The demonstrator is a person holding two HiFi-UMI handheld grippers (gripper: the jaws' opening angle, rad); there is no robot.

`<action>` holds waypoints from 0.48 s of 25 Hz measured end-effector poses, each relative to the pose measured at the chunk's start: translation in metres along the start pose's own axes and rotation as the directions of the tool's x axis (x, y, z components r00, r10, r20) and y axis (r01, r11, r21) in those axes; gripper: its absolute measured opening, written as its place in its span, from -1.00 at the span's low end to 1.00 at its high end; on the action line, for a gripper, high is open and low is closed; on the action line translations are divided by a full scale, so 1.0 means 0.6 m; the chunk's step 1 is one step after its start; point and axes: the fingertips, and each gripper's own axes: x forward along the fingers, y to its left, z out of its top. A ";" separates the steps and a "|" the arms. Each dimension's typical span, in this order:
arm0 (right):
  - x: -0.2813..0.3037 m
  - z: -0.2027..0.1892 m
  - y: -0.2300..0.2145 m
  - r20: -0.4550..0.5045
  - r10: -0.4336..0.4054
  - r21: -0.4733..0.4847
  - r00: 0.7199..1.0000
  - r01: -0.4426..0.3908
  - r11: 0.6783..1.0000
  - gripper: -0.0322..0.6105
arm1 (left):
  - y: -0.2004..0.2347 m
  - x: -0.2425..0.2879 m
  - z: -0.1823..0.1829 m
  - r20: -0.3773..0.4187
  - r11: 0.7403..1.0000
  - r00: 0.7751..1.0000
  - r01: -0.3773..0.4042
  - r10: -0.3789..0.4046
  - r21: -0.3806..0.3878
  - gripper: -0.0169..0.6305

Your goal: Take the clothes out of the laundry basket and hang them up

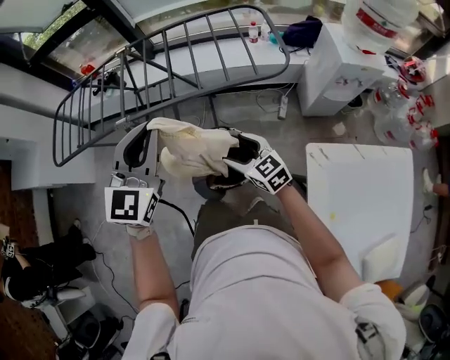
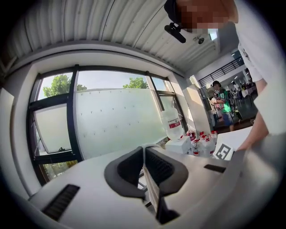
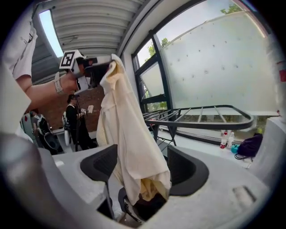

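Garment (image 3: 128, 145) of soft cream cloth hangs crumpled.

Pale cloth (image 2: 151, 188) in closed gripper (image 2: 144, 164)

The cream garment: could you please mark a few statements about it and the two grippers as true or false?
1. The left gripper is shut on the garment. True.
2. The right gripper clamps the garment. False: its fingers stand apart, and the cloth hangs loosely between them.
3. The garment is draped over the rack. False: it is held up in the air, in front of the rack.
4. A big water bottle stands on a white cabinet. True.
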 end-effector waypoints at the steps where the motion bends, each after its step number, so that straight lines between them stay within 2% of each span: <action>1: 0.015 -0.004 0.006 -0.019 0.015 -0.013 1.000 -0.015 1.000 0.14 | 0.004 -0.005 0.007 0.006 1.000 1.000 -0.009 0.009 0.004 -0.90; 5: 0.068 -0.010 -0.003 -0.090 -0.010 -0.063 0.996 0.004 0.998 0.14 | 0.033 -0.018 0.034 0.020 0.999 0.998 -0.052 0.052 -0.004 -0.90; 7: 0.103 -0.012 -0.003 -0.116 -0.017 -0.032 0.993 0.014 0.999 0.13 | 0.065 -0.032 0.034 0.030 0.997 0.997 -0.064 0.065 -0.043 -0.90; 10: 0.161 -0.040 0.032 -0.137 0.002 0.024 0.991 0.001 1.000 0.13 | 0.096 -0.083 0.005 0.063 0.991 0.995 -0.064 0.072 -0.119 -0.90; 12: 0.196 -0.060 0.064 -0.134 0.011 0.003 0.991 -0.011 1.000 0.13 | 0.094 -0.125 -0.017 0.087 0.988 0.993 -0.068 0.080 -0.140 -0.90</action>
